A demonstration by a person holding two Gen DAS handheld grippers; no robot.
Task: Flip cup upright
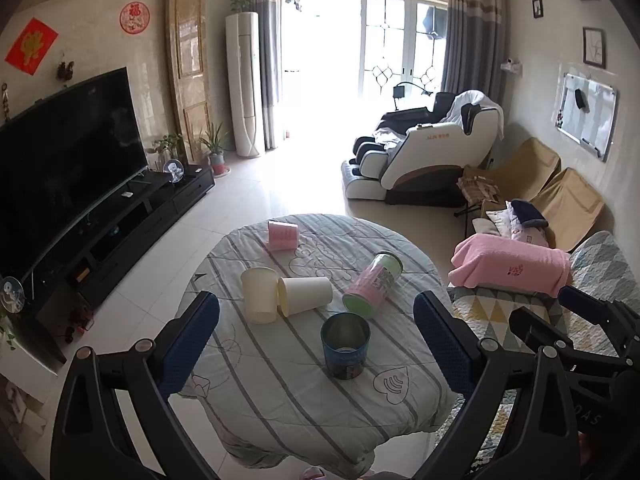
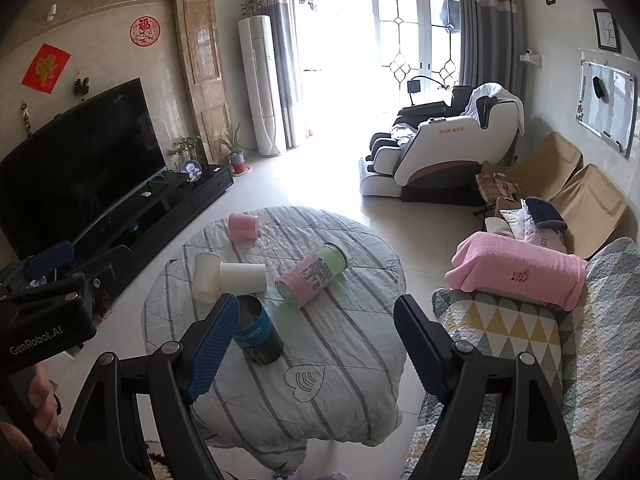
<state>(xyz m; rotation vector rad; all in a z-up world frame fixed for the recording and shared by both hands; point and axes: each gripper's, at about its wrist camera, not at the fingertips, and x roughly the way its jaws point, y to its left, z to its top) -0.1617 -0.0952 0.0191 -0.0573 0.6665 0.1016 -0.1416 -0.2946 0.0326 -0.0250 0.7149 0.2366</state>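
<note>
Cups all over the round table [image 1: 280, 420]: blue can [image 1: 345, 345] standing upright near the front edge, open mouth up; pink-and-green can [image 1: 373, 283] on its side behind it; two white cups [image 1: 305, 295], one tipped over; a pink cup [image 1: 283, 235] at the far edge. Left gripper [image 1: 316, 340] hovers with jaws wide apart, empty. Right gripper [image 2: 316, 340] also spread wide, holding nothing.

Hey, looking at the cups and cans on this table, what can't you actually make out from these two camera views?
- Blue can: its near left side is hidden behind the right tool finger in the right wrist view.
- Pink and green can: label print too small to read in either view.
- Pink cup: printed pattern too small in the left wrist view.
- Table near edge: cut off by the left tool.
</note>
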